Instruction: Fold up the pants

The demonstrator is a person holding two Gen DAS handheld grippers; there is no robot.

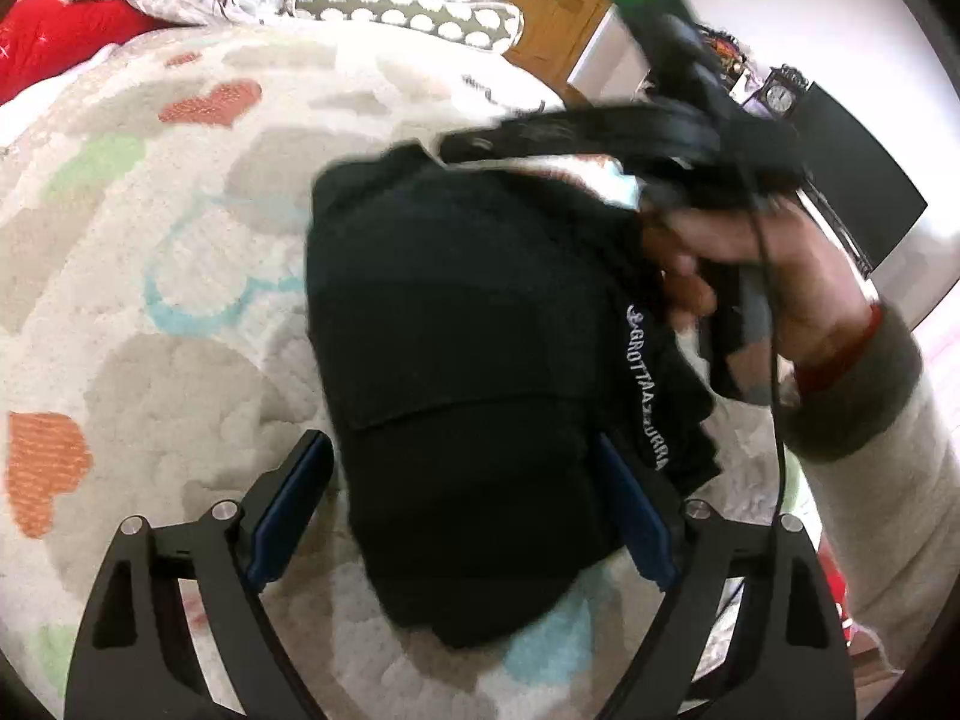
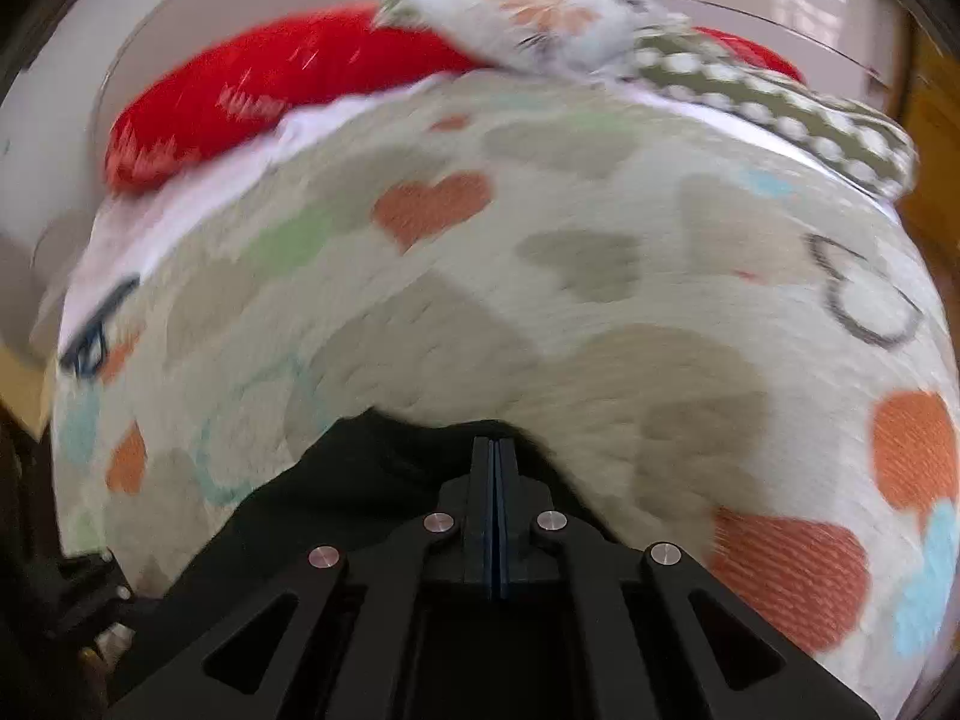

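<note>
- The left gripper [image 1: 462, 516] is being held wide apart, its two blue-padded fingers [image 1: 294, 516] being set on either side of the near end of the folded black pants [image 1: 468, 324]; whether the pads are touching the cloth cannot be told.
- The pants are being rested on the heart-patterned blanket [image 1: 180, 240], one line of white lettering being shown along their right edge.
- The right gripper [image 2: 494, 450] is being kept fully closed, pads together, over black cloth at its tip; whether cloth is being pinched cannot be told.
- In the left view, the far right part of the pants is being hidden by the right hand [image 1: 774, 282] and its blurred tool.
- Three pillows are being counted beyond the blanket: one red pillow [image 2: 252, 96], one floral pillow [image 2: 540, 18], one dotted pillow [image 2: 780, 114].
</note>
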